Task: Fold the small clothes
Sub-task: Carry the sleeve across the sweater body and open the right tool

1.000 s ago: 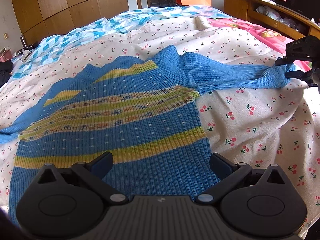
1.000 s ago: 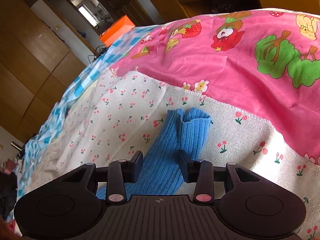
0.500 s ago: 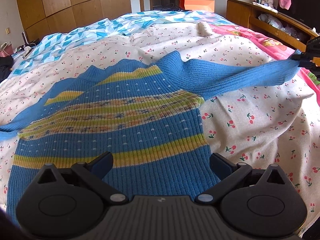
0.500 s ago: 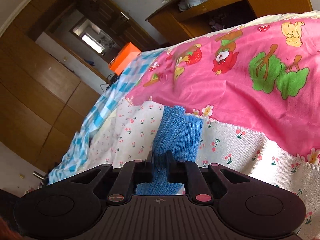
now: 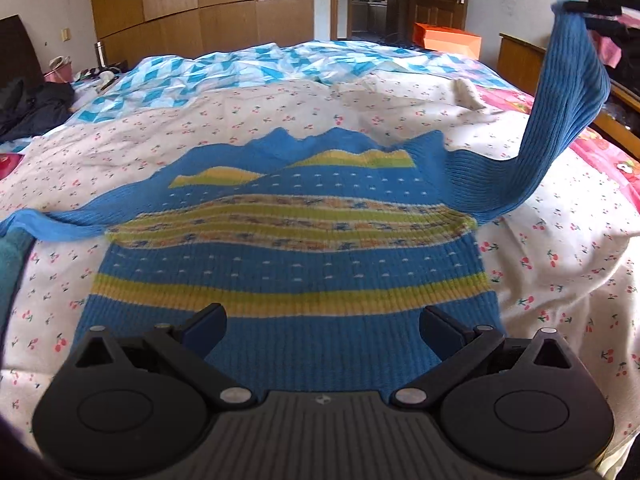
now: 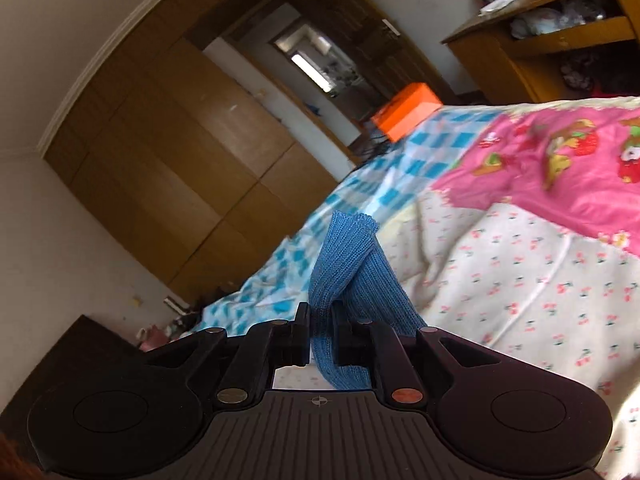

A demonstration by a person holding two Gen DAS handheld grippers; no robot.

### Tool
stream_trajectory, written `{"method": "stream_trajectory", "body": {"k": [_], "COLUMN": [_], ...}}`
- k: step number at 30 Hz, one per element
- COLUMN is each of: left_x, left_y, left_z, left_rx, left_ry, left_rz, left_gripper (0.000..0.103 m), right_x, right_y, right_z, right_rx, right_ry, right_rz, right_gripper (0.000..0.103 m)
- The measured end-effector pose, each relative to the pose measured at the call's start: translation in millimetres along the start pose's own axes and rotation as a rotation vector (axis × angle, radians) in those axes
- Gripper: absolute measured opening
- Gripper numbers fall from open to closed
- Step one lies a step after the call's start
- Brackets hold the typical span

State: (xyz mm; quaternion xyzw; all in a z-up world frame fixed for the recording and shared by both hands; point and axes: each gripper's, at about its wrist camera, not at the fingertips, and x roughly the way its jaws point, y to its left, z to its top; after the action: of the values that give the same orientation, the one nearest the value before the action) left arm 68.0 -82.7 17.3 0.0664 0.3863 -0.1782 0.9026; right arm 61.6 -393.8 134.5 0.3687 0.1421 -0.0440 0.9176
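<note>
A small blue knit sweater (image 5: 292,264) with yellow and patterned stripes lies flat on the cherry-print sheet (image 5: 560,264). My left gripper (image 5: 320,328) is open and empty, hovering over the sweater's hem. My right gripper (image 6: 320,320) is shut on the cuff of the sweater's right sleeve (image 6: 344,256). In the left wrist view that sleeve (image 5: 560,112) rises steeply from the bed to the right gripper (image 5: 592,4) at the top right. The left sleeve (image 5: 52,224) lies stretched out to the left.
A blue-and-white checked quilt (image 5: 240,68) and a pink cartoon blanket (image 6: 560,168) lie at the far side of the bed. An orange box (image 5: 446,40), wooden wardrobes (image 5: 200,12) and a wooden shelf unit (image 6: 540,40) stand beyond. Dark clothes (image 5: 32,108) lie at the left.
My right gripper closed on the right sleeve's cuff and has lifted it high off the bed. The left gripper has stayed open over the hem, its view shifting slightly.
</note>
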Motion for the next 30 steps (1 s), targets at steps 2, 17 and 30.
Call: {"method": "stream_trajectory", "body": {"k": [2, 17, 30], "left_x": [-4, -14, 33], "left_y": [22, 136, 107], "left_z": [-5, -41, 26], "left_rx": [-0.038, -0.222, -0.151], "left_ry": [-0.004, -0.023, -0.139], "left_rz": [0.03, 0.226, 0.145], "left_gripper": [0.103, 0.103, 0.103], "right_x": [26, 184, 233], "right_y": [43, 146, 34], "right_z": [-18, -245, -117], "right_rx": [-0.077, -0.448, -0.49], "right_ry": [0.071, 0.654, 0.471], "right_rz": [0.073, 0.196, -0.141], "right_gripper": [0.011, 0.018, 0.037]}}
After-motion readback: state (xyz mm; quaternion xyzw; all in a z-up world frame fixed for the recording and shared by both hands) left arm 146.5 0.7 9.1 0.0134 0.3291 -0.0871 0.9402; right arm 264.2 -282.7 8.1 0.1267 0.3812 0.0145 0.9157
